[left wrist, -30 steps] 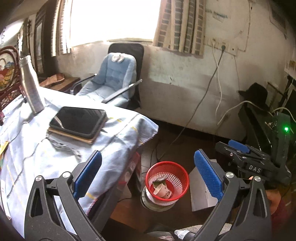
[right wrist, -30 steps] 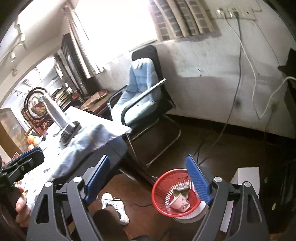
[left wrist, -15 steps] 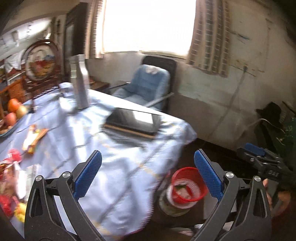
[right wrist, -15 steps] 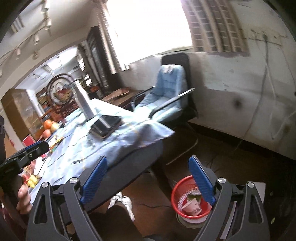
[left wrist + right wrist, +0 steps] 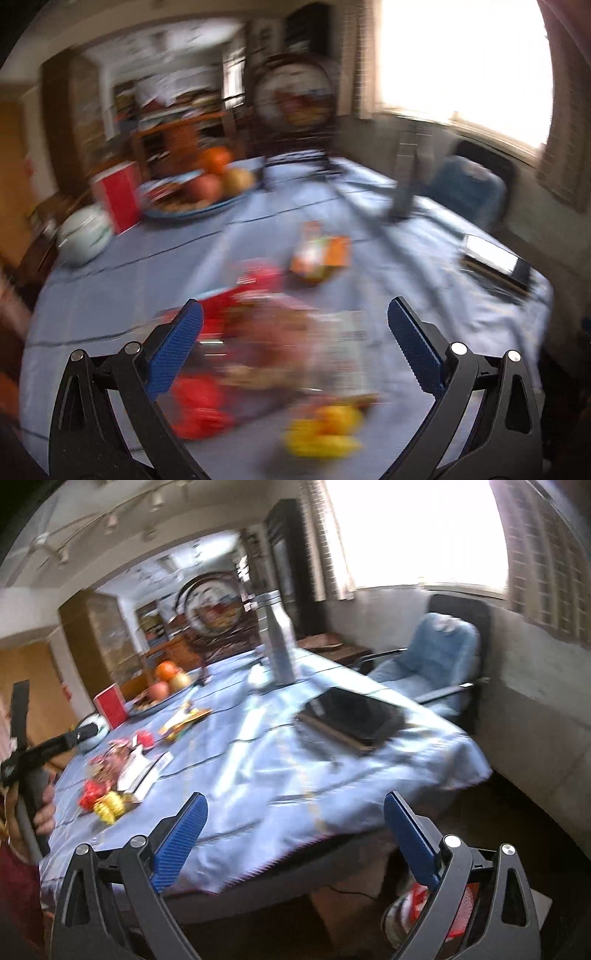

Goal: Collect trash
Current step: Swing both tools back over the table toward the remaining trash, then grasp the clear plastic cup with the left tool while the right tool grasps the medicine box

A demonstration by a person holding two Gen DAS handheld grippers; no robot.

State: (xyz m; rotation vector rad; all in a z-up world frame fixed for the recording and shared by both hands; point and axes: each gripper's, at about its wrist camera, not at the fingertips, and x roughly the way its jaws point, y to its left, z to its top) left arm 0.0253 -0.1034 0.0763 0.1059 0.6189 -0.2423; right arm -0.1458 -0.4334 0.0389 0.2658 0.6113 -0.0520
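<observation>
A blurred heap of wrappers lies on the blue tablecloth (image 5: 155, 273): red ones (image 5: 255, 317), a yellow one (image 5: 325, 432) and an orange packet (image 5: 319, 254) farther back. My left gripper (image 5: 295, 325) hovers over the heap, open, with nothing between its pads. The same wrappers (image 5: 110, 775) show at the left of the right wrist view. My right gripper (image 5: 295, 812) hangs over the table's near corner, its jaws opening and empty. The red trash basket (image 5: 461, 912) stands on the floor at the lower right, mostly hidden behind the right finger.
On the table stand a fruit plate (image 5: 207, 192), a red box (image 5: 118, 199), a pale round thing (image 5: 83, 236), a steel bottle (image 5: 279, 638) and a dark tablet (image 5: 354, 716). A blue office chair (image 5: 436, 661) stands by the wall. A hand (image 5: 44, 812) grips the left tool.
Both views have swung left, from the red basket on the floor to the table top. The wrapper heap has come under the left gripper. The right jaws stand slightly wider.
</observation>
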